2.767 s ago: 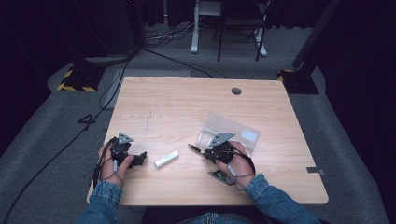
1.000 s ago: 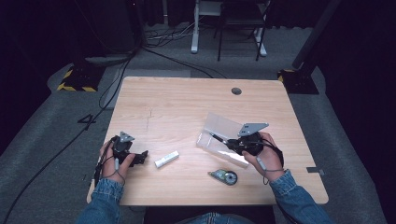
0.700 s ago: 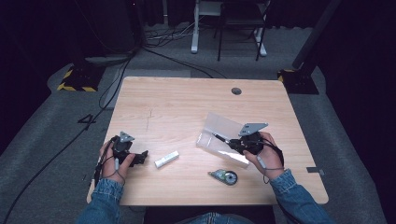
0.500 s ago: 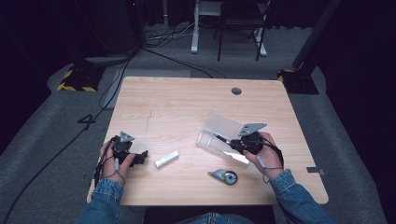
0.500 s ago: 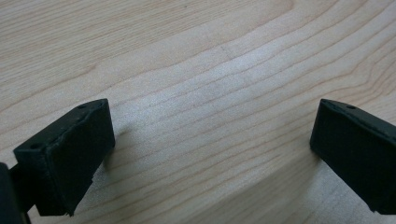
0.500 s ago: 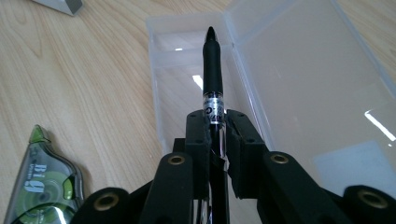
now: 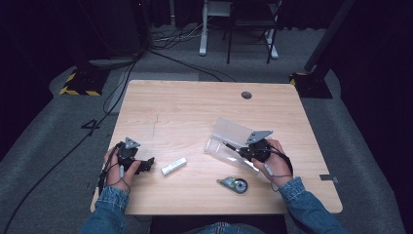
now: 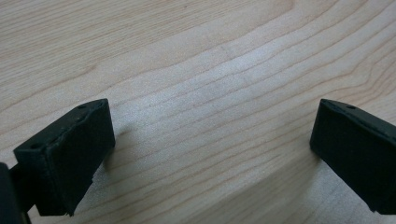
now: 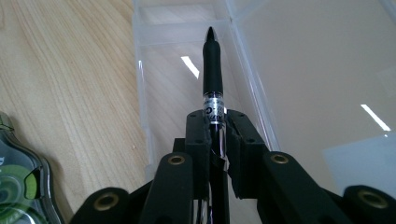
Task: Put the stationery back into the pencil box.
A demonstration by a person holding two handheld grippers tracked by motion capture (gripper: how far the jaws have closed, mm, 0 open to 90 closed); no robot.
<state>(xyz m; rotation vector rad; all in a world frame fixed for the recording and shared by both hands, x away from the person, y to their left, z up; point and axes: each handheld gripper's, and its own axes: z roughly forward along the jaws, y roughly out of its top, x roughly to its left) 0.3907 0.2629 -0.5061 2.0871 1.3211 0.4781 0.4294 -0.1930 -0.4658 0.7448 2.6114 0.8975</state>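
One pen (image 9: 212, 70) pinched by right tool (image 9: 215, 122), one clear case (image 7: 233, 134), left tool (image 7: 146, 165) (spread).

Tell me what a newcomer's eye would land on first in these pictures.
The black pen stands out, clamped in the right tongs and pointing over the open clear plastic case on the right of the wooden table. Near the front edge lie a green correction tape dispenser and a small white tube, and the left tongs rest open beside the tube.

right gripper (image 7: 233, 147) with pen (image 9: 212, 70) lowered over clear case (image 7: 229, 132)
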